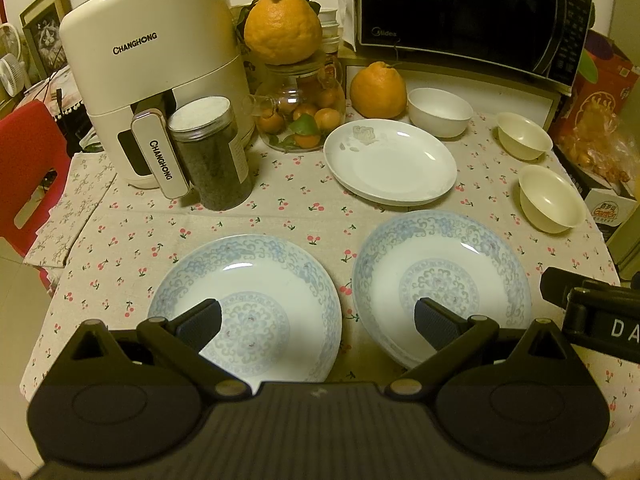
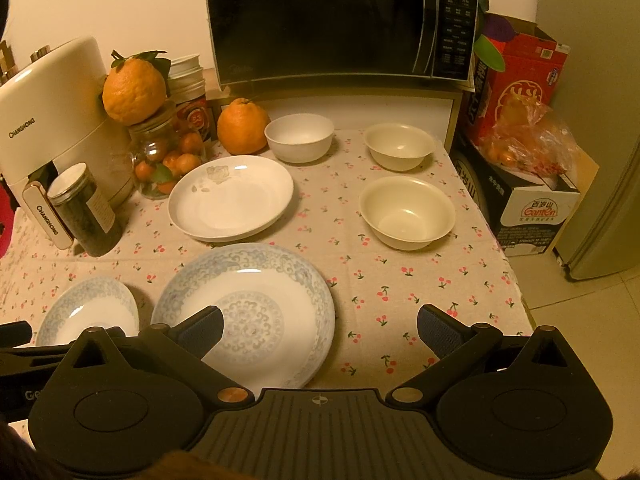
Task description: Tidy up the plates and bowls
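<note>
Two blue-patterned plates lie at the table's front: the left one (image 1: 248, 304) (image 2: 90, 308) and the right one (image 1: 440, 280) (image 2: 248, 304). Behind them are stacked plain white plates (image 1: 390, 160) (image 2: 230, 196), a white bowl (image 1: 438, 112) (image 2: 299, 136) and two cream bowls, far (image 1: 522, 136) (image 2: 398, 146) and near (image 1: 550, 198) (image 2: 406, 212). My left gripper (image 1: 318, 322) is open above the gap between the patterned plates. My right gripper (image 2: 320, 330) is open over the right patterned plate's right edge. Both are empty.
A cream air fryer (image 1: 148, 60), a dark jar (image 1: 212, 152), a glass jar of tangerines (image 1: 300, 116) and large oranges (image 1: 376, 90) stand at the back left. A microwave (image 1: 472, 12) sits behind. Boxes (image 2: 520, 200) stand off the table's right edge.
</note>
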